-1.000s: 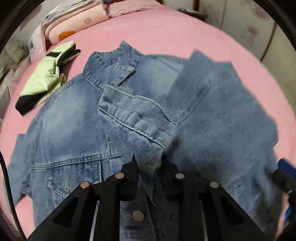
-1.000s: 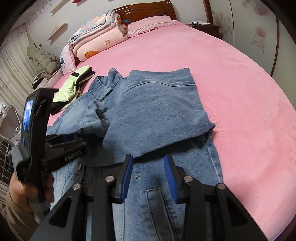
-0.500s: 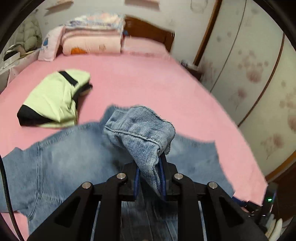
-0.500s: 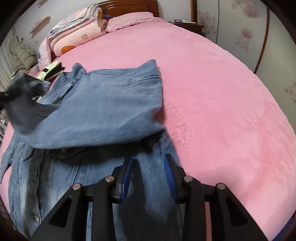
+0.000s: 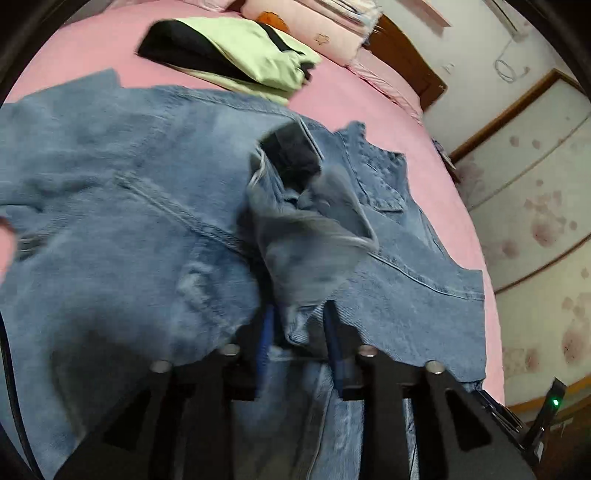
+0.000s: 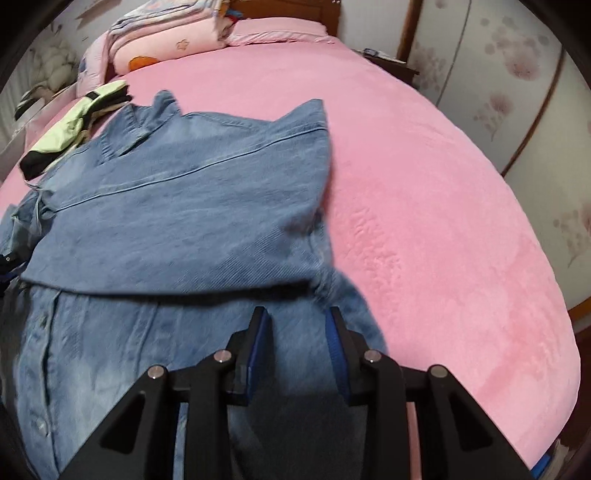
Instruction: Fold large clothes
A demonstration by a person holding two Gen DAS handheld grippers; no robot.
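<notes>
A blue denim jacket [image 5: 122,206] lies spread on the pink bed [image 5: 376,110]; it also shows in the right wrist view [image 6: 177,199], with one side folded over its body. My left gripper [image 5: 299,325] holds the jacket's sleeve cuff [image 5: 306,240] between its fingers; the cuff hangs blurred above the jacket. My right gripper [image 6: 299,325] is open and empty, low over the jacket's lower right part, with nothing between its blue pads.
A folded light-green and black garment [image 5: 236,55] lies beyond the jacket, also in the right wrist view [image 6: 74,129]. Folded pink bedding [image 6: 166,40] is stacked by the wooden headboard [image 6: 295,9]. Wardrobe doors [image 6: 517,81] stand at the right of the bed.
My left gripper has carried the sleeve cuff across the jacket and swung down toward it. The folded panel has settled flatter. My right gripper stays open, shifted slightly.
</notes>
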